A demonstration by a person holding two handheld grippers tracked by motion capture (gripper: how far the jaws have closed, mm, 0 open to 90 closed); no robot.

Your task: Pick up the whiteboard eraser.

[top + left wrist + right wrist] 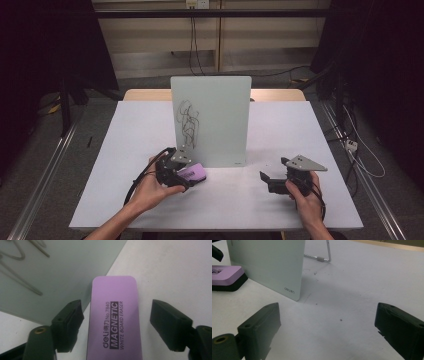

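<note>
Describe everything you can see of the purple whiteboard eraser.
The whiteboard eraser is a rounded rectangular block with a lilac, plastic-looking top printed "deli No.7840 MAGNETIC WHITE BOARD ERASER" and a black pad underneath. It lies flat on the white table, by the upright board's lower left corner, between the left gripper's open jaws, gaps showing either side.

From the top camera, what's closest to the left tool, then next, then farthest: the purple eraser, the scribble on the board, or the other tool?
1. Purple eraser, between the left tool's jaws.
2. Scribble, just above on the whiteboard.
3. Right tool, far across on the right.
</note>
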